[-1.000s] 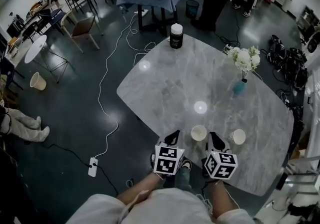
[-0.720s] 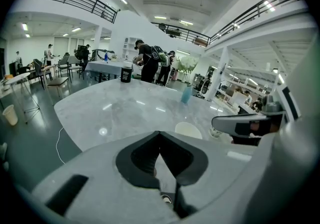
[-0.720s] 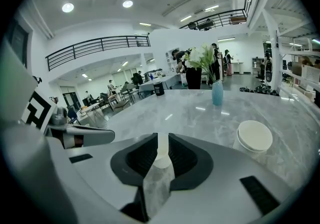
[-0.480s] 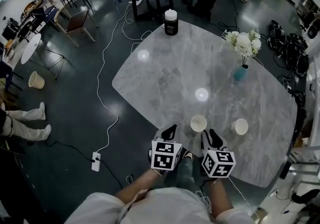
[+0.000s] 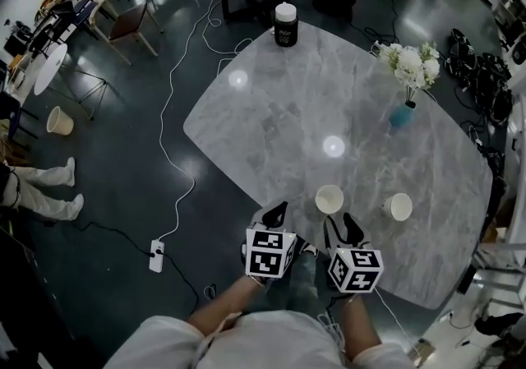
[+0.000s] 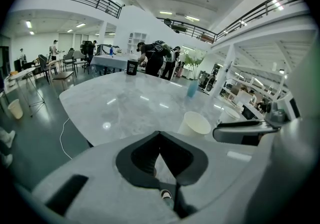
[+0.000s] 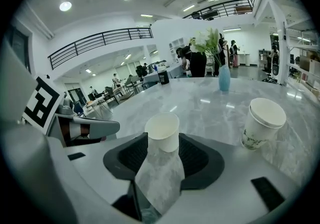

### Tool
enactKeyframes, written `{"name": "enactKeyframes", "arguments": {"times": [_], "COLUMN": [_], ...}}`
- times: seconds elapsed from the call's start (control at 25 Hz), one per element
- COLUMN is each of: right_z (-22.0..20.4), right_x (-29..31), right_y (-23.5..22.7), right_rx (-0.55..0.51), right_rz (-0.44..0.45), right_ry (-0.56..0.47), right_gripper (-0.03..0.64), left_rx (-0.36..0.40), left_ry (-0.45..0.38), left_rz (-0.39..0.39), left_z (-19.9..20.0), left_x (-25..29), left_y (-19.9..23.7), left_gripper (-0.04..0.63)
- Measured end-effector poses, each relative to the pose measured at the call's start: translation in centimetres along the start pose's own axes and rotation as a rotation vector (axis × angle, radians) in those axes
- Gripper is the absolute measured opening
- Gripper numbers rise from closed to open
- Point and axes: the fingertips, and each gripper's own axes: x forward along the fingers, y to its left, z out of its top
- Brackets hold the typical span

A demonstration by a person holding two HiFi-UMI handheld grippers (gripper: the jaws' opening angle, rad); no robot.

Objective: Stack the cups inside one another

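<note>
Grey marble table (image 5: 279, 113) on a dark, glossy floor (image 5: 123, 154). Two white paper cups stand upright by the table's near edge. The near cup (image 5: 329, 199) is at the tips of the right gripper (image 5: 339, 224); its jaws have just been opening and stand apart, not pressing the cup. The second cup (image 5: 398, 206) is closer to the table's right edge. The left gripper (image 5: 274, 213), jaws together and empty, hangs over the near edge. A black jar (image 5: 285, 24) stands at the far edge and a vase (image 5: 403, 113) of white flowers on the right side. A white cable (image 5: 173, 113) runs left of the table.
</note>
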Motion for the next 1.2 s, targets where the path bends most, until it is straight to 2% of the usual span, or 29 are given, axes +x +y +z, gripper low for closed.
{"name": "enactKeyframes", "arguments": {"times": [0.4,1.2], "right_z": [-1.6,-1.4], "right_x": [2.1,5.7], "right_y": [0.4,0.3], "right_rx": [-0.031,-0.067], "right_rz": [0.004,-0.004], "right_ry": [0.053,0.069], "right_gripper": [0.207,0.221], "left_rx": [-0.035,-0.064], "left_ry": [0.024,0.056], "left_rz": [0.014,0.037], "left_z": [-1.6,-2.7], "left_x": [0.8,1.7], "left_y": [0.9,2.9], "left_gripper": [-0.005,-0.005]}}
